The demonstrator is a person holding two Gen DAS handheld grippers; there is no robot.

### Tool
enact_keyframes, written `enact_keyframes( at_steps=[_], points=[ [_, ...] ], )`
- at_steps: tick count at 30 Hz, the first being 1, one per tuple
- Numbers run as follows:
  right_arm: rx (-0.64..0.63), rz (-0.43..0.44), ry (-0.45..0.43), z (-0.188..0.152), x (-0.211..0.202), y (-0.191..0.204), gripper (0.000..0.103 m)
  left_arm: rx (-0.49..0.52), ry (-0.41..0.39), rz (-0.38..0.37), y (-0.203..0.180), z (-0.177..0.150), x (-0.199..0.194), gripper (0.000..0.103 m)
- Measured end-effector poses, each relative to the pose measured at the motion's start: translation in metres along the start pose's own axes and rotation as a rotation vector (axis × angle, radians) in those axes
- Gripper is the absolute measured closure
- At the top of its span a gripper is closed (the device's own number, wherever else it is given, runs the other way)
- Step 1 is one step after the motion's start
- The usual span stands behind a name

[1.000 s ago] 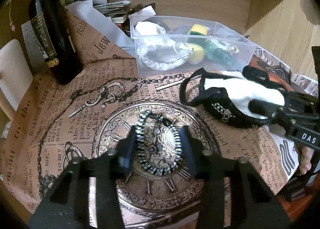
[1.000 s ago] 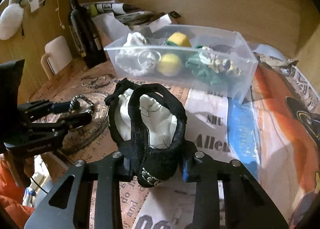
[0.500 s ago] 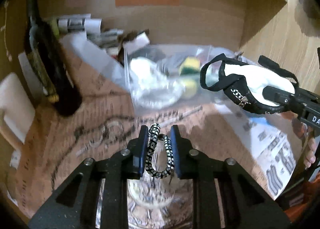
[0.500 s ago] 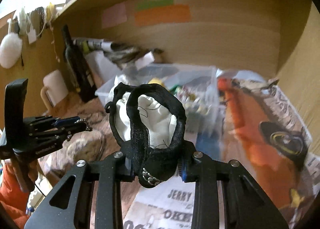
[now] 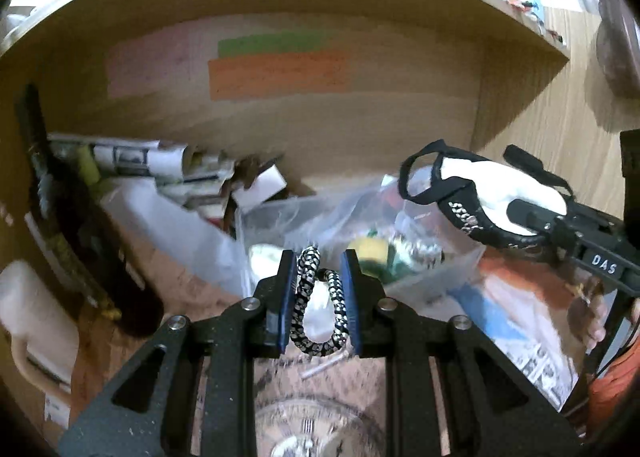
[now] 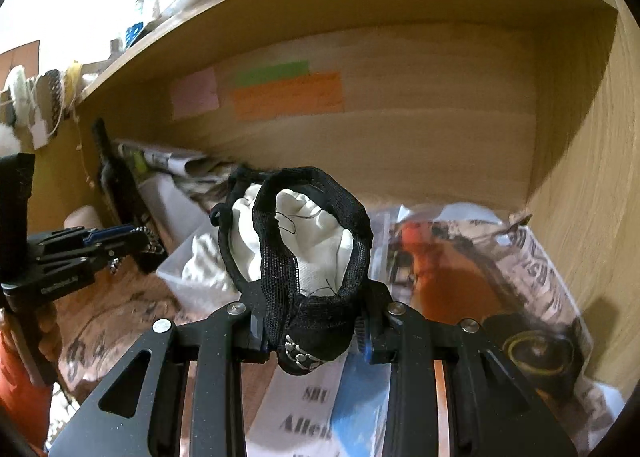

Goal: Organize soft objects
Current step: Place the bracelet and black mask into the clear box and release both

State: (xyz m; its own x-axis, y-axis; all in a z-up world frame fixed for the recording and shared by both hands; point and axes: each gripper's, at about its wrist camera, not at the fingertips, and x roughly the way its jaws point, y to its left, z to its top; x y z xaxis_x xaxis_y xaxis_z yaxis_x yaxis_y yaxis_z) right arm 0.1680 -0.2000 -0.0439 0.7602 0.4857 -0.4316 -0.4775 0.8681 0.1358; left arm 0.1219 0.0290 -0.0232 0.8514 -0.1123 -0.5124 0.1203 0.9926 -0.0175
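My left gripper point(image 5: 318, 277) is shut on a black-and-white braided cord loop point(image 5: 318, 309), squeezed narrow between the blue pads and held up above the table. My right gripper point(image 6: 314, 321) is shut on a black mesh slipper with a white lining point(image 6: 312, 241), its opening facing the camera. That slipper point(image 5: 476, 193) shows at the right of the left wrist view, raised beside the clear plastic bin point(image 5: 432, 277). The bin holds a yellow ball point(image 5: 372, 253) and white cloth. The left gripper point(image 6: 132, 241) appears at the left of the right wrist view, level with the bin point(image 6: 188, 277).
A dark wine bottle point(image 5: 68, 225) stands at the left, with a pale mug point(image 5: 32, 313) in front of it. Rolled papers and clutter point(image 5: 160, 165) lie along the wooden back wall. Newspaper-print paper point(image 6: 532, 265) covers the table. A hand point(image 5: 592, 317) holds the right gripper's handle.
The left gripper closed on the cord loop, which lay flat on the table, and lifted it. Both grippers rose and tilted up, so the back wall and shelf now fill the views.
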Motion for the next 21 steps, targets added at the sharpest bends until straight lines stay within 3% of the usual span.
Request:
enact_keyframes(
  at_steps=[9, 21],
  points=[
    [-0.022, -0.02, 0.023, 0.014, 0.038, -0.003, 0.075, -0.024, 0.025, -0.025, 0.004, 0.027, 0.043, 0.081],
    [-0.016, -0.058, 0.131, 0.0, 0.087, -0.009, 0.074, -0.006, 0.134, -0.026, -0.006, 0.02, 0.107, 0.081]
  ],
)
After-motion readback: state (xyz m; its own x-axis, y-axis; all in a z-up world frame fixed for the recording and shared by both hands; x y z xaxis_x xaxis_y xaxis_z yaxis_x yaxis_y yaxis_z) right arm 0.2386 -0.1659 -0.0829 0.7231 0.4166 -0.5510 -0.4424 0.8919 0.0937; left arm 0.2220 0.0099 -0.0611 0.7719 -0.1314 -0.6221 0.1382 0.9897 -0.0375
